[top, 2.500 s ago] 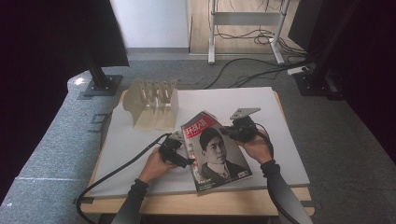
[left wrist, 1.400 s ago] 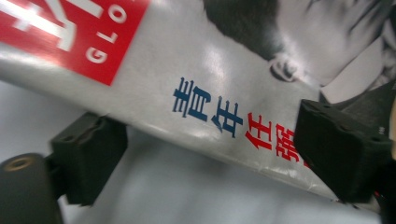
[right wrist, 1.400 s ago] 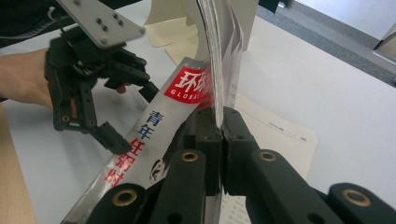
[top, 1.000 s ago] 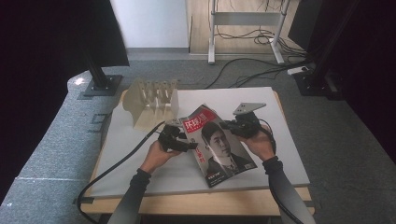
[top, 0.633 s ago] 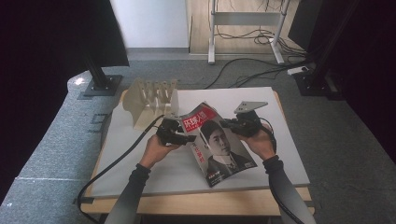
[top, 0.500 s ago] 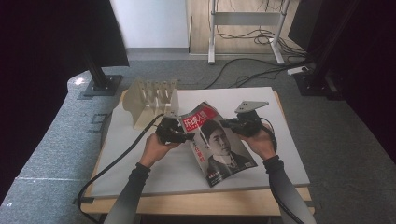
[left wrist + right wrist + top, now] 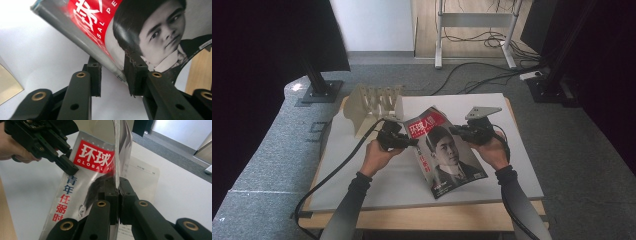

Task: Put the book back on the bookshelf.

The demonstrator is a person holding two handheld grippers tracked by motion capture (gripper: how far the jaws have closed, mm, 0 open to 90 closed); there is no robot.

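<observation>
Mid-table, the magazine (image 7: 447, 152) hangs off the right gripper (image 7: 460, 131), pinched tight on its cover edge, spine between the left gripper's (image 7: 113, 75) narrowing jaws, long axis running toward the person.

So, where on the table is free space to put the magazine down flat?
Free: the white table top right of the right gripper, and the near-left patch in front of the wooden rack, crossed only by a cable. Crowded: the middle, around the magazine and left gripper.
</observation>
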